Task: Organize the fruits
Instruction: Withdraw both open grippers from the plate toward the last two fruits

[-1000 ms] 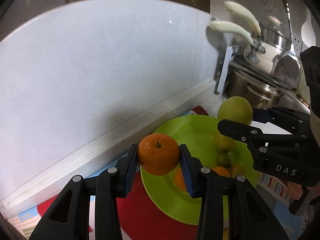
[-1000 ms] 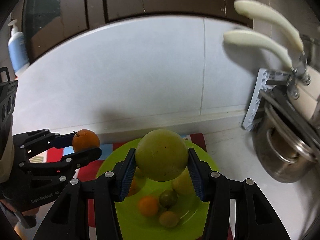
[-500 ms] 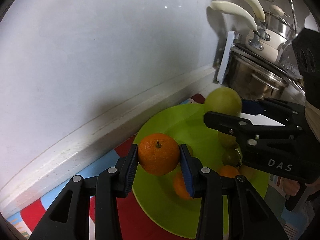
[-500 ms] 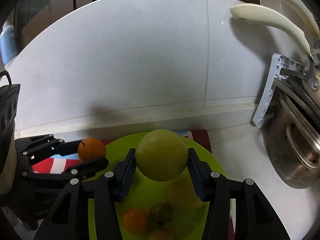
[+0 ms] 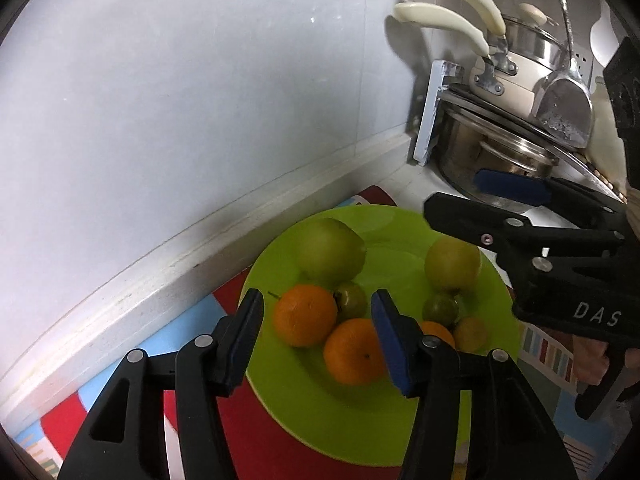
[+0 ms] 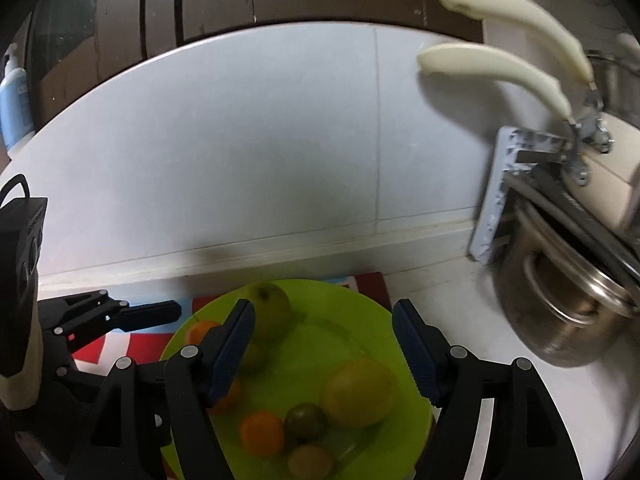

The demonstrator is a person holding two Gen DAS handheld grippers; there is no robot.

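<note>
Your left gripper has its jaws spread wide with nothing pinched between them; it hangs low over the near-left part of the green plate. Just past the gap between its blue pads lies an orange, resting on the plate and touching a second orange on its right. Behind the first orange sits a large green fruit, and a small dark-green fruit is tucked between them.

Your right gripper is also spread, jaws empty, hovering above the same plate. Below it lie a big yellow-green fruit, a small dark fruit, a small orange and a small yellowish fruit at the near rim. The picture here is blurred, so finer detail is lost.

The plate stands on a red, blue and white mat spread on the worktop, near the pale tiled wall. To the right, stacked metal pots with cream handles sit on a rack.
</note>
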